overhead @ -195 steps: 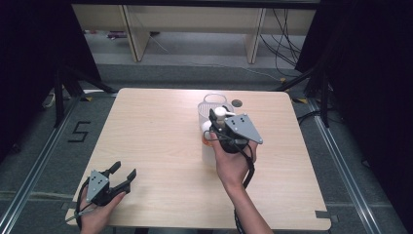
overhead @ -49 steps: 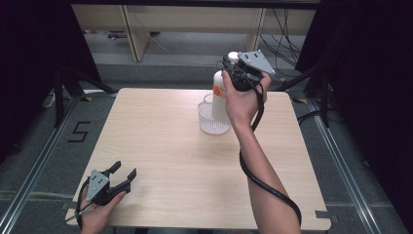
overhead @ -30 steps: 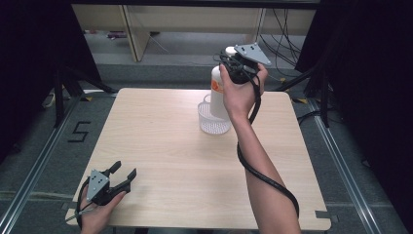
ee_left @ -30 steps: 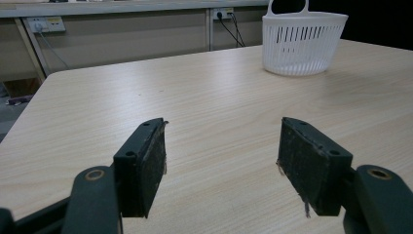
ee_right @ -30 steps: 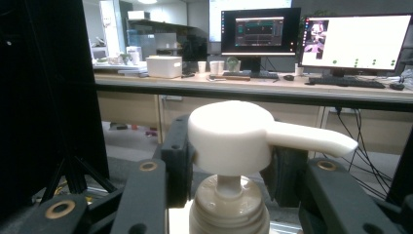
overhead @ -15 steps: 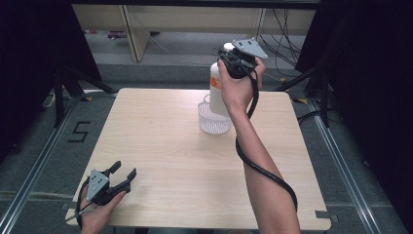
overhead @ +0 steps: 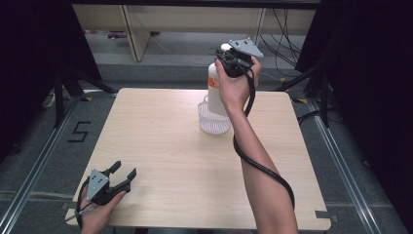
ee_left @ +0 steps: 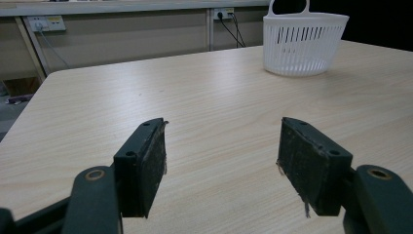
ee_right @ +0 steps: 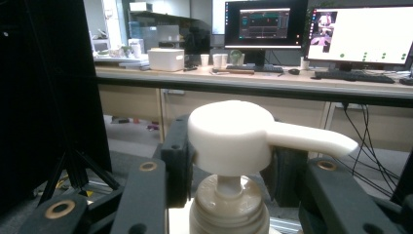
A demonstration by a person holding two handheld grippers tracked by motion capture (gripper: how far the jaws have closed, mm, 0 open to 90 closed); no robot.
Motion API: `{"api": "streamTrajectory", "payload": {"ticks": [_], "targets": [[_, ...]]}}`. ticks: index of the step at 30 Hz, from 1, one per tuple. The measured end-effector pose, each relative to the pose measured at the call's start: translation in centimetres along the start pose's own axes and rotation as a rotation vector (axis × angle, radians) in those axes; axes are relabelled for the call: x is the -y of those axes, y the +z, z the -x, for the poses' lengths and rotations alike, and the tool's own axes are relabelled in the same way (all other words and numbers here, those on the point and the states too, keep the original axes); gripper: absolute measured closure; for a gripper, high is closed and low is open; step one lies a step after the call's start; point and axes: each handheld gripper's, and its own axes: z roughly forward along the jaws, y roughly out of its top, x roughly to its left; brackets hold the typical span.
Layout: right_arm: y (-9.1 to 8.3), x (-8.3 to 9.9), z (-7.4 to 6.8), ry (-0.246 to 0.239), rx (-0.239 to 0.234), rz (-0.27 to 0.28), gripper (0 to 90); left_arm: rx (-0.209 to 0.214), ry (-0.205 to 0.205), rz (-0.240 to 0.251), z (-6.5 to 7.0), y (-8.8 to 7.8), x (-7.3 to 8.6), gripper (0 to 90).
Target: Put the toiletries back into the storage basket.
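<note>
We held the pump bottle [overhead: 214, 90] up in the air at the upper middle of the high view, above the far edge of the table [overhead: 160, 146]. Our right gripper [overhead: 233, 61] was clamped on the bottle's top: in the right gripper view its two black jaws pressed from either side on the white pump head [ee_right: 229, 136], whose spout [ee_right: 311, 139] pointed toward the right of that frame, with the ribbed collar [ee_right: 229, 209] just below at the bottom centre. The bottle hung upright, its white body with an orange patch showing just left of our right hand [overhead: 234, 90]. Directly beneath it, near the far edge of the table, stood the white basket [overhead: 213, 122]; bottle and basket overlapped in the high view, and we could not tell whether they touched.

Our left gripper [overhead: 117, 180] rested at the lower left of the high view, near the table's front corner. In the left gripper view its jaws stood wide apart with nothing between them, only bare wood, and the basket [ee_left: 304, 44] sat in the upper right of that frame, well apart from the jaws.
</note>
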Motion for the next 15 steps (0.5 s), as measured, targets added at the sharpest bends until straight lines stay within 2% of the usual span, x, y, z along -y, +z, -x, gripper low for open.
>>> {"api": "streamTrajectory", "payload": {"ticks": [2, 4, 15], "targets": [[0.2, 0.2, -0.1, 0.013, -0.003, -0.008, 60.0, 0.0, 0.001, -0.001, 0.0, 0.0, 0.0, 33.8], [0.4, 0.3, 0.0, 0.002, -0.002, -0.008, 60.0, 0.0, 0.001, 0.0, 0.0, 0.0, 0.0, 33.8], [1.5, 1.1, -0.3, 0.011, -0.014, -0.029, 60.0, 0.001, -0.002, 0.002, 0.0, 0.0, 0.0, 33.8]]}}
